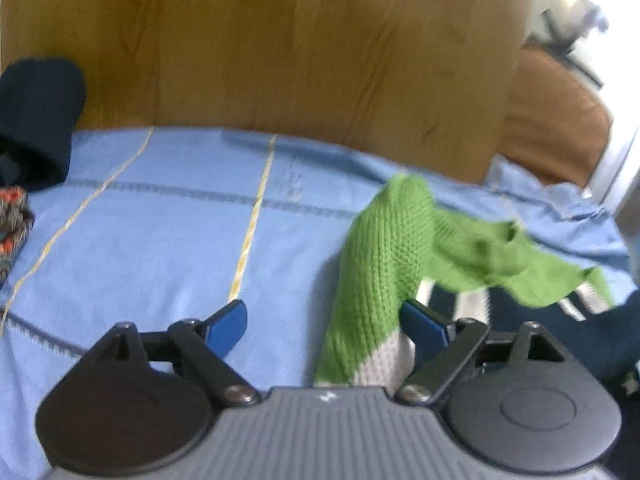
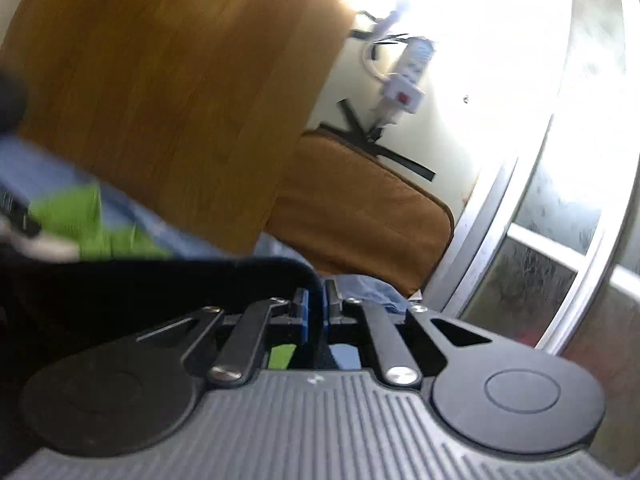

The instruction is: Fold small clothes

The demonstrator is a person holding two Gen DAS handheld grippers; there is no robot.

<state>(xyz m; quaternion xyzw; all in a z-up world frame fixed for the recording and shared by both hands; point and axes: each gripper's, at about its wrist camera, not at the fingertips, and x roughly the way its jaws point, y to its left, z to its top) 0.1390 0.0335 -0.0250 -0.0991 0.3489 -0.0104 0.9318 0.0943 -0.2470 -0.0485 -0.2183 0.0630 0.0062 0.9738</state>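
Note:
A green knitted garment point(image 1: 392, 248) with a grey cuff lies crumpled on the blue bedsheet point(image 1: 168, 232), partly over a dark navy striped garment point(image 1: 532, 320). My left gripper point(image 1: 326, 326) is open just above the sheet, its right blue finger point(image 1: 424, 326) against the green sleeve. My right gripper point(image 2: 315, 308) is shut on the edge of the dark navy garment point(image 2: 160, 284), which hangs to its left. A blurred patch of the green garment point(image 2: 76, 216) shows at the left of the right wrist view.
A wooden headboard point(image 1: 300, 48) stands behind the bed. A dark rolled garment point(image 1: 36, 120) and a patterned cloth point(image 1: 14, 224) lie at the left. A brown cushion point(image 2: 360, 212), a power strip point(image 2: 408, 80) and a window frame point(image 2: 532, 216) are at the right.

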